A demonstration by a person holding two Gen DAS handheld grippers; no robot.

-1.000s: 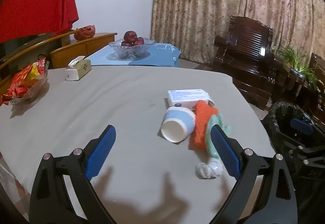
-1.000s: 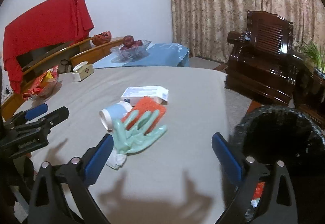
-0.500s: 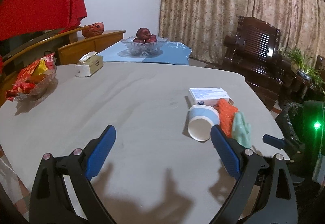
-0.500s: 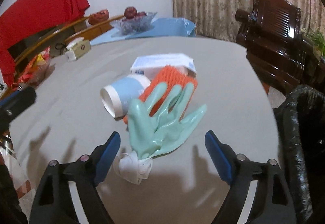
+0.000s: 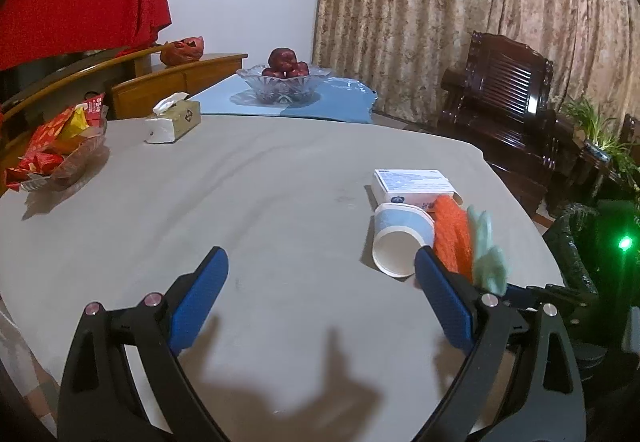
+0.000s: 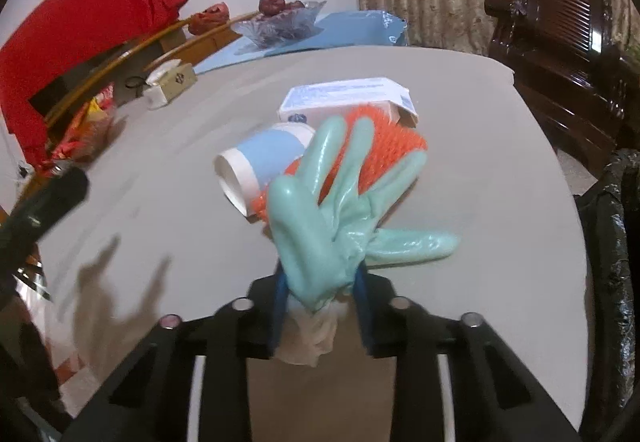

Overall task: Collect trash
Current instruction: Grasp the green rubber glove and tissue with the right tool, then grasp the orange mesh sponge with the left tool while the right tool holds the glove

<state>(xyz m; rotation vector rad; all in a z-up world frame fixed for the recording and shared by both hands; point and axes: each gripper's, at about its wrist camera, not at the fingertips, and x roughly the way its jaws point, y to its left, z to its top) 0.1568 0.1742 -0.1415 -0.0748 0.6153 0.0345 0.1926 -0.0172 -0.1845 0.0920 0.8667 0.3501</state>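
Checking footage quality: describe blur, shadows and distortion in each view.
Left wrist view: sharp, fisheye-bent edges, hard gripper shadows on the table, green glare spot at right. Right wrist view: motion-smeared around the glove, shadows at left.

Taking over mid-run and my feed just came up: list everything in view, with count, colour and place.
glove: 1, mint green with white cuff, clamped at the cuff in the right gripper
foam net: 1, orange, under the glove fingers
paper cup: 1, blue and white, on its side beside the foam net
box: 1, white and blue, flat behind the cup
bin: 1, black liner, off the table's right edge
tissue box: 1, beige, far left of table
snack dish: 1, clear with red packets, left edge
fruit bowl: 1, glass with dark red fruit, on blue cloth behind
table: 1, grey cover
armchair: 1, dark wood, right
left gripper: blue pads, spread wide, nothing held
right gripper: shut on glove
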